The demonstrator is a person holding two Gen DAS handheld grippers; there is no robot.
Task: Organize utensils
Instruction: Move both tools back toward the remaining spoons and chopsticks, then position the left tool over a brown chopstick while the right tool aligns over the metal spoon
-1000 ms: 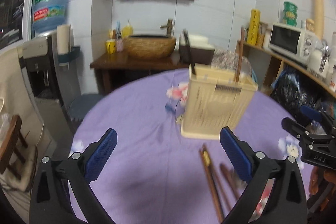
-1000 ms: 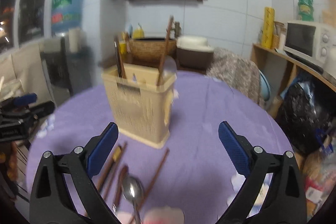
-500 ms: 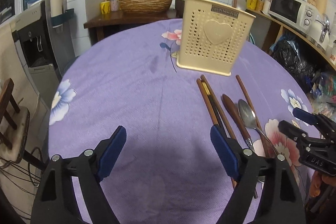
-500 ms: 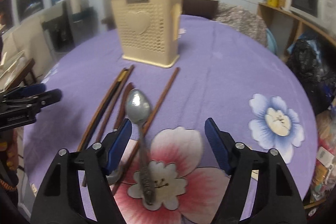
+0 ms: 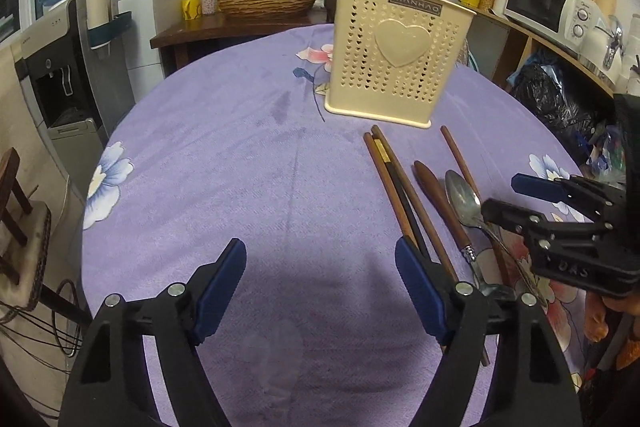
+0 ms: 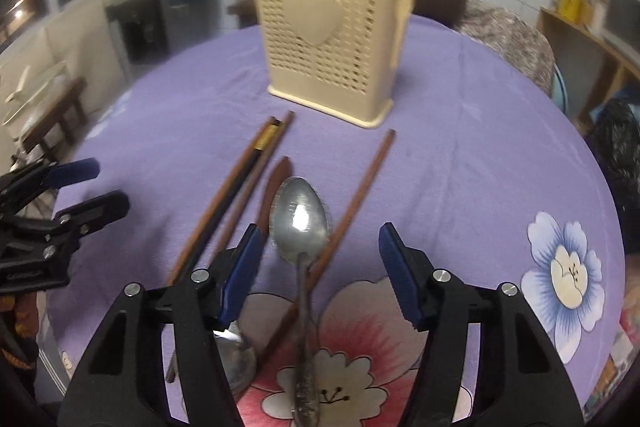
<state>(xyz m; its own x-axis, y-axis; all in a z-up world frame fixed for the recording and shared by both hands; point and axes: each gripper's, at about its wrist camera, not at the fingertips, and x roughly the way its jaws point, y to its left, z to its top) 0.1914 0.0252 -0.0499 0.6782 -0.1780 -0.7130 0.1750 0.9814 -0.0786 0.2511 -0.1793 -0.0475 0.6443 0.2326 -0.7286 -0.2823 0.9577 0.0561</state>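
- Centrally, on the round table's purple flowered cloth (image 5: 224,163), a cream perforated plastic utensil holder with a heart on its face (image 5: 396,55) stood upright, two dark handles rising from it
- Just in front of it lay a silver metal spoon (image 6: 300,223), long axis running toward the holder, bowl at the far end facing up, handle toward the right wrist camera; its handle crossed a single brown wooden chopstick (image 6: 360,187)
- Beside them, a bundle of brown wooden chopsticks (image 5: 400,195) and a brown wooden-handled utensil (image 5: 438,201) also pointed at the holder
- The right gripper (image 6: 320,267) straddled the spoon's neck, blue pads apart, not touching it, jaws closing
- The left gripper (image 5: 320,291) was over bare cloth, nothing between its pads; jaws apart, closing
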